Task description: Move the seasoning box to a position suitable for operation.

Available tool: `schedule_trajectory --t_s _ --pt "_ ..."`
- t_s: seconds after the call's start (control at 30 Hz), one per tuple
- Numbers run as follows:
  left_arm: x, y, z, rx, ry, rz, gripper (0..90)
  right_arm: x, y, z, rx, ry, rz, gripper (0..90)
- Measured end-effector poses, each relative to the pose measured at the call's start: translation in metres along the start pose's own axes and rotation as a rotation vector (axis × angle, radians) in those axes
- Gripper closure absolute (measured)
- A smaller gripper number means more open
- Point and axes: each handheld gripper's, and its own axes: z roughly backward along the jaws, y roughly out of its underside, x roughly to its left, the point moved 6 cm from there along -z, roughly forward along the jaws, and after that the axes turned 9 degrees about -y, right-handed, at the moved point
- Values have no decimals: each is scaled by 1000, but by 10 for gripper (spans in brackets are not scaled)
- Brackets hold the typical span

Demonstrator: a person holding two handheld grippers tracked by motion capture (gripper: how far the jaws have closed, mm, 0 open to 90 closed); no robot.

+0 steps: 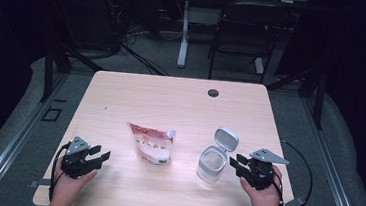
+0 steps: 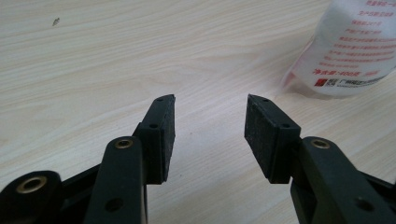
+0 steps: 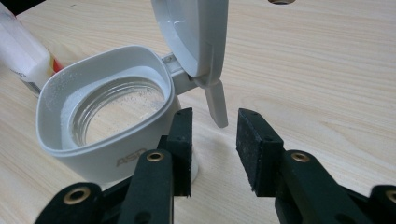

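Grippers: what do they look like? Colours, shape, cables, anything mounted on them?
Both are black, each with two fingers. The left gripper and right gripper each carry a grey three-cornered plate on top and trail a black cable. Up close, the fingers are angular arms with brass-coloured rivets and flat, rough black pads; the right gripper's fingers match. No sleeves are visible; both forearms are bare.

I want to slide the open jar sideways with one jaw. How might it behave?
The jar stands upright with its lid flipped up on a hinge, so a high push may tip it. Its glass looks nearly empty, so it is probably light and may skid on the smooth table. Push low on the body.
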Motion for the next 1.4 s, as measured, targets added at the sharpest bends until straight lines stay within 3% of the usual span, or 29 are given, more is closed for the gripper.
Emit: schedule_trajectory --t_s 0.13,0.23,0.33,0.43,0.57,0.63,0.83,1.0,1.23,1.4 --pt "-2 -3 4 -6 21 10 515 0 2 2 5 22 8 628" --pt "-3 -6 5 -28 9 16 521 -1 1 4 -10 31 11 611" --pt "-6 -10 7 -27 47 21 518 -1 0 6 -29 41 12 580" --pt "-10 -17 10 -32 50 -15 539 -1 -3 7 -45 51 17 519" --pt "-19 -26 16 -46 80 -37 563 1 -3 4 -27 49 27 476" --pt "-22 -33 19 -59 87 -37 563 3 -4 4 -5 51 36 488" --pt "-33 -52 24 -51 146 -67 559 9 -15 9 -32 57 42 492" --pt "-42 -63 21 -45 169 -74 585 12 -25 17 -44 48 45 564" --pt "-56 -83 20 -36 219 -102 588 28 -42 24 -67 41 112 614" --pt "-61 -95 20 -50 208 -124 587 43 -55 30 -81 33 160 642"
